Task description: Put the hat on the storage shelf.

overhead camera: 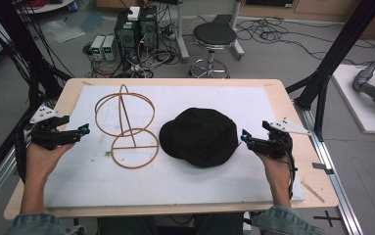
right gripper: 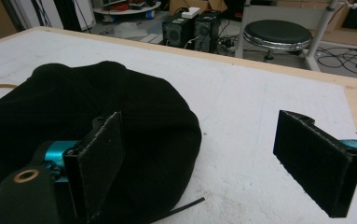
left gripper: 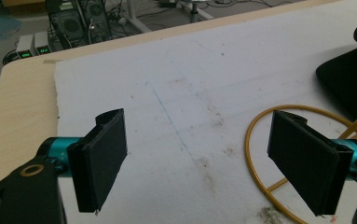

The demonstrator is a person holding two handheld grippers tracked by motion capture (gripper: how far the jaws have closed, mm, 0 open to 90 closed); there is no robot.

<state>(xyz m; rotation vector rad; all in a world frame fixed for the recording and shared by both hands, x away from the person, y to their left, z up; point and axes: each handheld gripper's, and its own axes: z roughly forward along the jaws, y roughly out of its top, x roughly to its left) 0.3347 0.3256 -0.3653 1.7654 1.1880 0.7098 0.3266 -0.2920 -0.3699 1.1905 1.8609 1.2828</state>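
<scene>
On the white mat (overhead camera: 175,181) covering the wooden table (overhead camera: 283,93), a black hat (overhead camera: 199,136) lies right of centre, crown up, with a thin dark strap end trailing from its near edge in the right gripper view. Just to its left stands a golden wire hat stand (overhead camera: 126,125): a flat base ring rests on the mat, a stem rises from it, and crossed hoops form the top. Stand and hat sit close together; whether they touch I cannot tell. I hold my left gripper (overhead camera: 80,131) at the mat's left edge, its jaws spread wide with nothing between them; in the left gripper view the stand's base ring (left gripper: 260,154) lies beyond the right-hand jaw. I hold my right gripper (overhead camera: 247,139) just beside the hat's right edge, its jaws likewise parted and empty. Beyond the table, a round black stool (overhead camera: 214,36) and computer towers (overhead camera: 136,29) stand on the floor among cables.
</scene>
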